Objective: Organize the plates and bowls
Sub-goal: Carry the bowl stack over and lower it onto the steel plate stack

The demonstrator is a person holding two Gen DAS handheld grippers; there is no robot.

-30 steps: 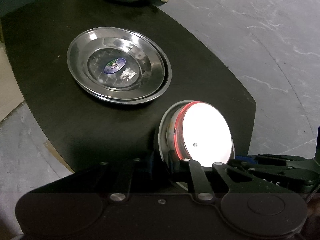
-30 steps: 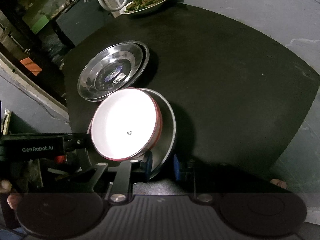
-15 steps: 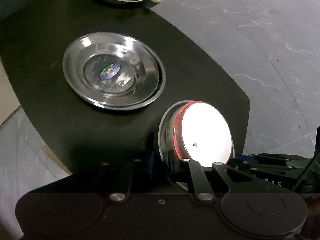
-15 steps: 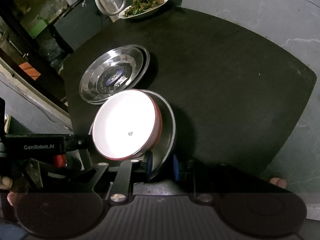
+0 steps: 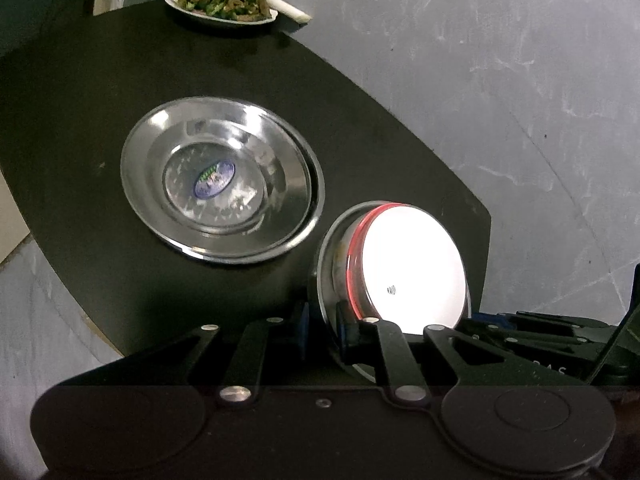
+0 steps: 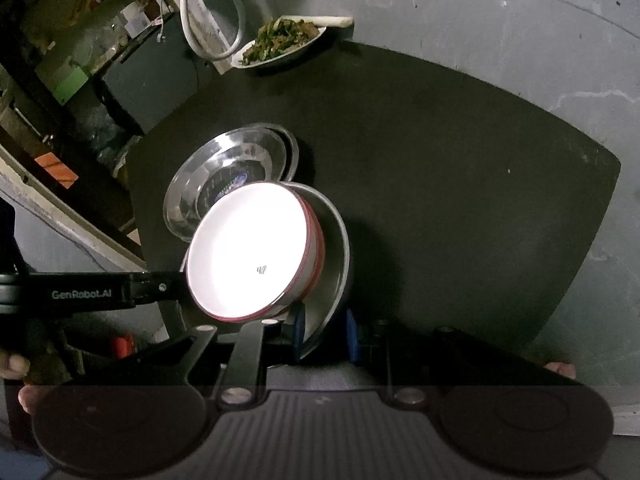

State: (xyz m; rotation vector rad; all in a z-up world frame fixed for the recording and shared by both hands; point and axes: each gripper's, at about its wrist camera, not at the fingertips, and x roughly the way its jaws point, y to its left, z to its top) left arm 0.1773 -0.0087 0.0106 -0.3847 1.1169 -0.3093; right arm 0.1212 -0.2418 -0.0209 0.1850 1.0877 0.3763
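A steel plate (image 5: 326, 264) carrying a red-rimmed white bowl (image 5: 412, 268) is held up above a black table (image 5: 100, 64). My left gripper (image 5: 322, 330) is shut on one side of the plate's rim. My right gripper (image 6: 322, 334) is shut on the opposite side of the rim (image 6: 334, 264), with the white bowl (image 6: 248, 248) on top. A stack of steel plates (image 5: 220, 176) with a blue sticker lies on the table ahead and to the left; it shows behind the bowl in the right wrist view (image 6: 224, 176).
A white dish of cooked greens (image 5: 224, 0) sits at the table's far edge, also in the right wrist view (image 6: 280, 40). Grey stone floor (image 5: 500, 80) surrounds the table. Cluttered shelves and a hose (image 6: 208, 12) stand beyond the table.
Both grippers have lifted the plate and bowl higher; the table and the plate stack look smaller and farther away. The grip is unchanged.
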